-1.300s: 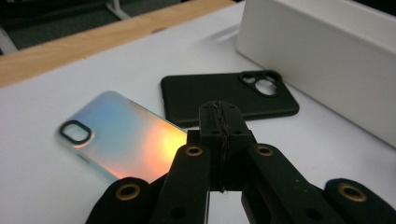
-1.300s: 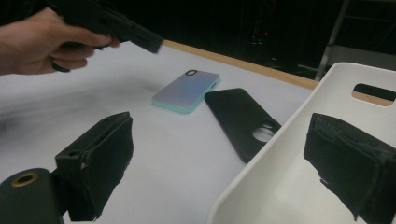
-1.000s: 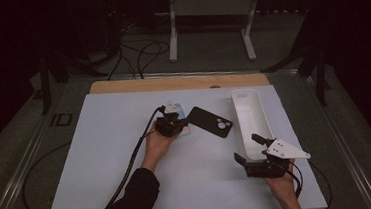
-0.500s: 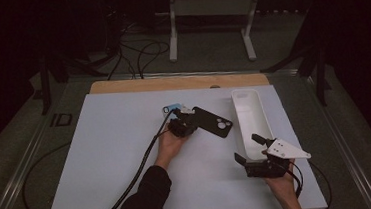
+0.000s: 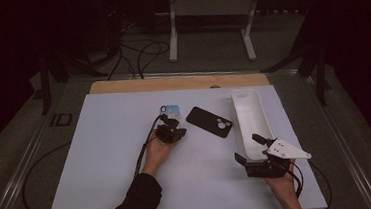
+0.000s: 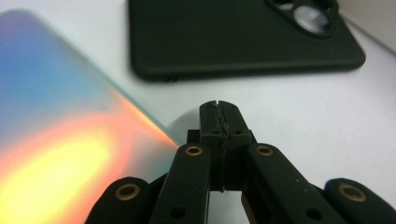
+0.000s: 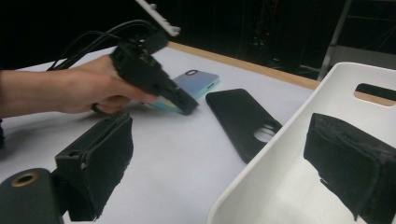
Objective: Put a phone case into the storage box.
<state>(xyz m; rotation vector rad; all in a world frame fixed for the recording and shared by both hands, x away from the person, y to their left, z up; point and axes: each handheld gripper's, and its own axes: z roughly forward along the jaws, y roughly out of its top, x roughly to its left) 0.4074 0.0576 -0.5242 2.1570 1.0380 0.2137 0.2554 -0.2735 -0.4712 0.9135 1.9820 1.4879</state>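
Observation:
My left gripper (image 5: 178, 129) (image 6: 218, 112) is shut with nothing between its jaws. Its tip hangs low over the white table, just off the near edge of a blue-to-yellow iridescent phone case (image 5: 170, 109) (image 6: 60, 126). A black phone case (image 5: 209, 121) (image 6: 233, 37) lies flat just beyond, camera hole up. My right gripper (image 5: 250, 152) (image 7: 224, 163) stands wide open astride the near left wall of a long white tray (image 5: 251, 122) (image 7: 280, 158). From the right gripper view I also see the left gripper (image 7: 187, 106) pointing down at the coloured case (image 7: 196, 84).
The white table top (image 5: 108, 165) has a wooden strip (image 5: 172, 83) along its far edge. Black cables trail from both grippers across the table. A metal stand (image 5: 206, 12) rises behind the table on the dark floor.
The left hand swung right toward the black case, then came back left and lower beside the coloured case. The right hand kept still.

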